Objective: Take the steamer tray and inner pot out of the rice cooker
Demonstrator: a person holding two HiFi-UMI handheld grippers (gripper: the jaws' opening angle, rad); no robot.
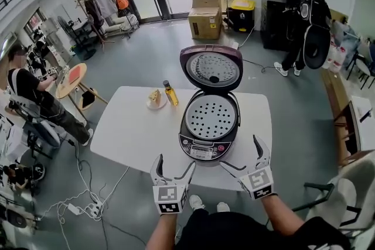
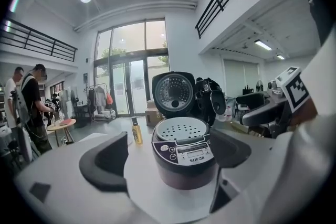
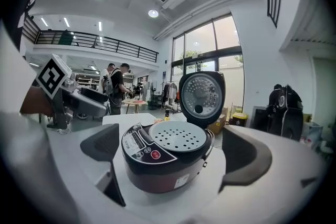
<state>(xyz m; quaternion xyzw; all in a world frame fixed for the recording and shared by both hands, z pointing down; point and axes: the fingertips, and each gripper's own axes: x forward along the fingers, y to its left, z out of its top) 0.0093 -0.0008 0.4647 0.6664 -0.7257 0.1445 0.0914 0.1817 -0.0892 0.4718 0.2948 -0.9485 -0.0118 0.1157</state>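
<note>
At the table's near edge, head view: the left gripper [image 1: 174,162] and right gripper [image 1: 240,152] point at the rice cooker [image 1: 202,146] from either side of its front. Its lid [image 1: 212,69] stands open. The perforated steamer tray [image 1: 211,116] sits in its top. Bare table [image 1: 129,132] lies to the left.

Left gripper view: jaws spread, nothing gripped, cooker ahead.

Right gripper view: jaws spread, nothing gripped, tray seated level.

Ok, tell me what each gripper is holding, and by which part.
Nothing is held. The left gripper and the right gripper are both open and empty, neither touching the rice cooker. The steamer tray sits untouched inside it.
</note>
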